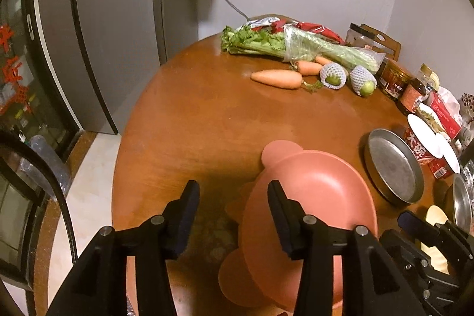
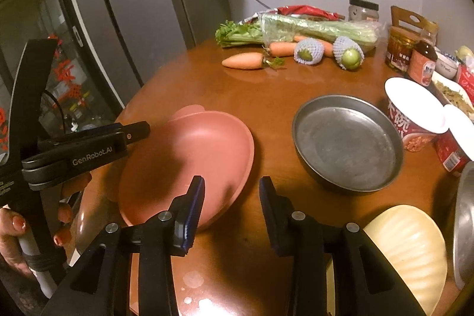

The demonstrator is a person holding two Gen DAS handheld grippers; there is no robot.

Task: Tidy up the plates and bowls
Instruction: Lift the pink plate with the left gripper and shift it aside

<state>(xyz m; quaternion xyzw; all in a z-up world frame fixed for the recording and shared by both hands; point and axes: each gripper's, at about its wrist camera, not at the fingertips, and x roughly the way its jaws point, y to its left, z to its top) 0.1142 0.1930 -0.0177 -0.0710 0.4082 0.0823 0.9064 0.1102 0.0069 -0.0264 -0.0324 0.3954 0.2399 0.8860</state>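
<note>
Your left claw [image 1: 234, 197] stands spread above the brown bench [image 1: 192, 123], pinching nothing, its right finger over the rim of the pink eared bowl [image 1: 320, 185]. Your right claw [image 2: 231, 191] is also parted and empty, just beside that bowl's near edge, with the metal plate [image 2: 346, 138] beyond.

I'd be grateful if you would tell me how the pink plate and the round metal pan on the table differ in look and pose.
The pink plate is matte and pink, with rounded ear-like tabs on its rim; the metal pan is dull grey, scuffed and plainly circular. The pink plate sits tilted, apparently atop another pink piece; the metal pan lies flat on the table. The pink plate has sloping sides, the metal pan a flat bottom with a short steep wall. Both are empty and face up.
</note>
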